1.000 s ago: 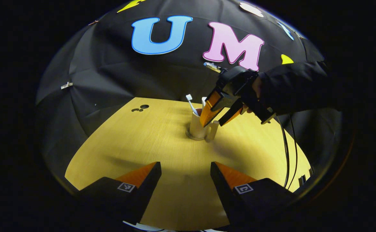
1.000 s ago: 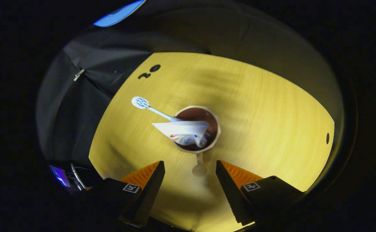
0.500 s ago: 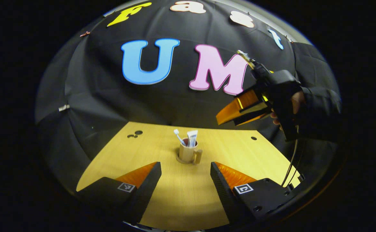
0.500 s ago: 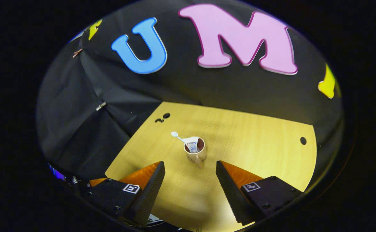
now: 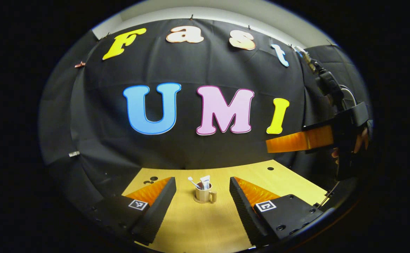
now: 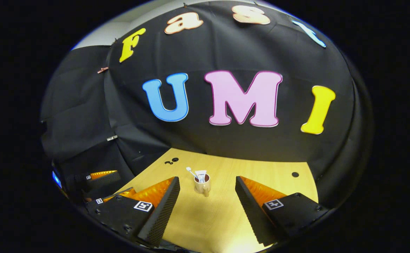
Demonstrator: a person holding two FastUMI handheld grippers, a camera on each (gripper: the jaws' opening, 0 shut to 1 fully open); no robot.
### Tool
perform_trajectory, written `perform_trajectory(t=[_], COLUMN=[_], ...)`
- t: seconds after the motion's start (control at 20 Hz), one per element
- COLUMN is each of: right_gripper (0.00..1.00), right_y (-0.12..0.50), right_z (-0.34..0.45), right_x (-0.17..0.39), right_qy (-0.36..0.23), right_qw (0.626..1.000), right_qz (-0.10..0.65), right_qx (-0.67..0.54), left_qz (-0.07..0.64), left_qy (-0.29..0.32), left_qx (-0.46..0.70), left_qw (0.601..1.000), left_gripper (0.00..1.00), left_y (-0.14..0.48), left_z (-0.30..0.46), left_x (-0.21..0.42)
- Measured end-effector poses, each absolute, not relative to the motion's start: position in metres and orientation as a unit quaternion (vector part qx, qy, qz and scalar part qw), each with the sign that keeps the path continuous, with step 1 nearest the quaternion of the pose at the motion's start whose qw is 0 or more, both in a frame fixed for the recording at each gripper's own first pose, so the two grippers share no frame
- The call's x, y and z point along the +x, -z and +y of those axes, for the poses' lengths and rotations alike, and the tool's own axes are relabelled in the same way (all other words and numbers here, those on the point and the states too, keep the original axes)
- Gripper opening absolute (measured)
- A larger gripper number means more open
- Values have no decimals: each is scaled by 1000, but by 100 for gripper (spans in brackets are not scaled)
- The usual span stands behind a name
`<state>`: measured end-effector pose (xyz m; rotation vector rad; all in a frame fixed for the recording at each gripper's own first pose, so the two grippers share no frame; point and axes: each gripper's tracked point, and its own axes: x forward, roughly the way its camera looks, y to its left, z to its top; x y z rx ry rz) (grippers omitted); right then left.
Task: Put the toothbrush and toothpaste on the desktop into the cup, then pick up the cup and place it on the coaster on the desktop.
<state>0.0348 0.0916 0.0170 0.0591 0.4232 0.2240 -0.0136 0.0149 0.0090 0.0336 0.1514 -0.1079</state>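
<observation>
I have pulled both tools back, jaws apart; the cup (image 5: pixel 203 194) stands on the coaster (image 5: pixel 197 201), so the task looks finished.

Wooden desktop (image 5: pixel 198 225) bearing coaster (image 5: pixel 202 201) under cup (image 5: pixel 202 194)

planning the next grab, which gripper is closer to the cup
Left, seemingly. The left gripper sits low, facing the cup; the right gripper hangs higher, off to the cup's right.
</observation>
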Motion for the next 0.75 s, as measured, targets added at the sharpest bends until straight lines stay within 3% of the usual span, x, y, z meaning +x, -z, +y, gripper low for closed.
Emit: perform_trajectory(t=[0.3, 0.75], right_gripper=[98, 98], right_y=[-42, -30], right_z=[63, 69], right_x=[-15, -68], right_qy=[-57, -45], right_qw=[991, 995], right_qz=[119, 91], right_qx=[19, 14], left_qz=[31, 16], left_qy=[68, 68], left_qx=[0, -5], left_qw=[997, 998], left_gripper=[95, 95], left_y=[-36, -37], left_z=[7, 8], left_x=[-48, -75])
